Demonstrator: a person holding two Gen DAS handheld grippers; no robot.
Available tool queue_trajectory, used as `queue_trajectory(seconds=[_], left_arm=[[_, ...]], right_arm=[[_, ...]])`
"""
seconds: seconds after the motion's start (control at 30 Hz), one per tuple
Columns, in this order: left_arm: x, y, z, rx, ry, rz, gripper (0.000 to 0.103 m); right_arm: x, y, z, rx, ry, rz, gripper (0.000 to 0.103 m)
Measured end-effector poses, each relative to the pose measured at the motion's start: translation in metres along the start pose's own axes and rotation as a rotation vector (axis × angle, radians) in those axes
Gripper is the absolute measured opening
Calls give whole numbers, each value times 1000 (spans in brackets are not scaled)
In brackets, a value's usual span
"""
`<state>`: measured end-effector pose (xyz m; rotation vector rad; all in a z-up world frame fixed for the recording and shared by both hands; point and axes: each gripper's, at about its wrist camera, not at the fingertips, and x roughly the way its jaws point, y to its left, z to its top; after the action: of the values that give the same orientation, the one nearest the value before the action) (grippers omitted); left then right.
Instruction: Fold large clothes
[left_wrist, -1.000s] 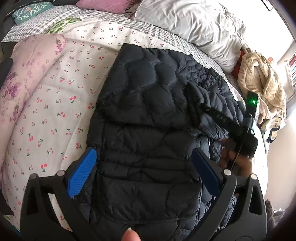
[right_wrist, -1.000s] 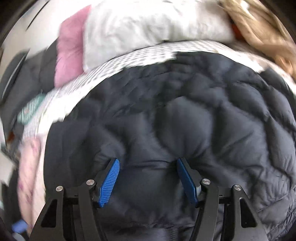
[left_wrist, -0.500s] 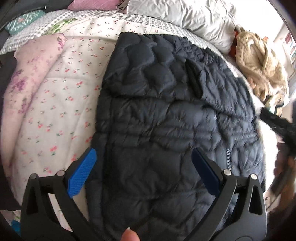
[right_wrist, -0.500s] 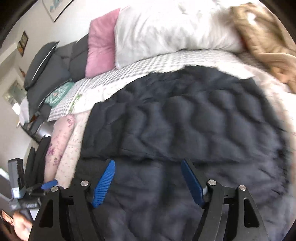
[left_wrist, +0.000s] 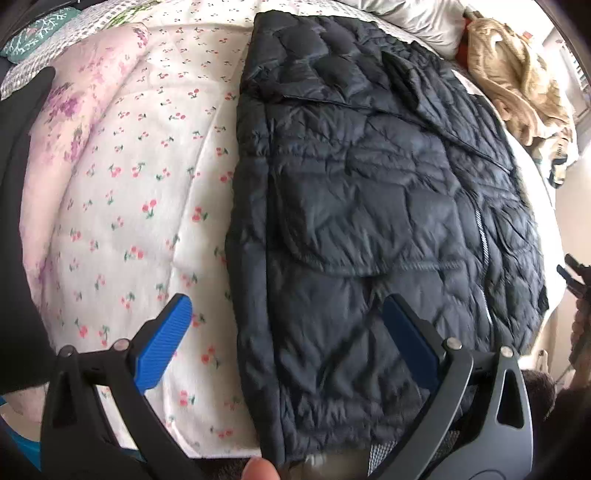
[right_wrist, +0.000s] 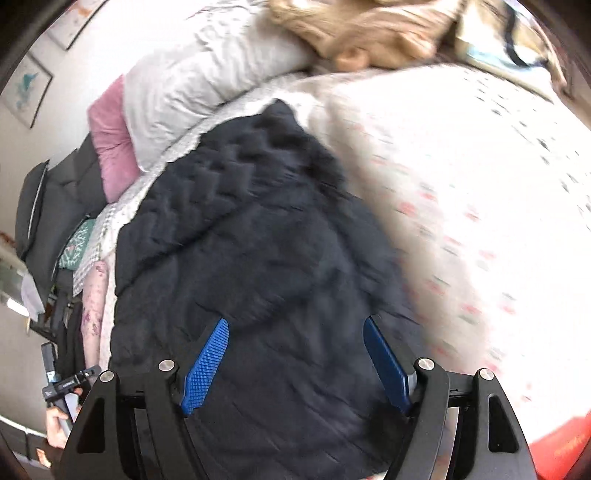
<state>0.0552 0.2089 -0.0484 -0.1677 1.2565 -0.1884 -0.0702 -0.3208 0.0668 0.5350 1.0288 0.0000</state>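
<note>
A dark navy quilted puffer jacket (left_wrist: 369, 206) lies on the cherry-print bedspread (left_wrist: 140, 192), a sleeve folded across its front. My left gripper (left_wrist: 288, 310) hangs open above the jacket's left edge near the hem, nothing between its blue pads. In the right wrist view the same jacket (right_wrist: 251, 266) fills the lower middle, blurred by motion. My right gripper (right_wrist: 295, 328) stands open over the jacket's right side, its jaws holding nothing. At the far right edge of the left wrist view, part of the right gripper (left_wrist: 576, 280) shows beyond the bed.
White and pink pillows (right_wrist: 177, 92) sit at the head of the bed. A tan fleece garment (left_wrist: 517, 74) is heaped at the far right corner. A pink floral quilt (left_wrist: 66, 110) runs along the left side. A fingertip (left_wrist: 260, 470) shows at the bottom.
The sleeve that hung from the right gripper now lies on the jacket. The right gripper swung away to the bed's right side. The left gripper shifted left toward the jacket's edge.
</note>
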Motion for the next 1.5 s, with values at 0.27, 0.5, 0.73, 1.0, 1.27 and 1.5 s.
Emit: queue_trajectory(seconds=[0.27,0.5,0.73,1.0,1.27,1.5], left_arm=[[22,25,-47,-118,145,-154,102],[38,31,-68,-164,182,-167,102],[41,-13,-85,-25,220,-206,68],[-26,-32,-92,-32,4,-348,13],[-131,-31,-120,43,-206,-501,12],[-188,-3,-134,44,-322,-554,12]], right_arm=[[8,-47,-32,107,147,44,77],[34,-48,-48,67,216,-31,76],[46,-43,-62,108,247,137,14],[-31,-3,-68,-20,84,262,9],[-125,30,-95,-146,-40,339,8],[-191,36,-109,-188,-124,347,8]])
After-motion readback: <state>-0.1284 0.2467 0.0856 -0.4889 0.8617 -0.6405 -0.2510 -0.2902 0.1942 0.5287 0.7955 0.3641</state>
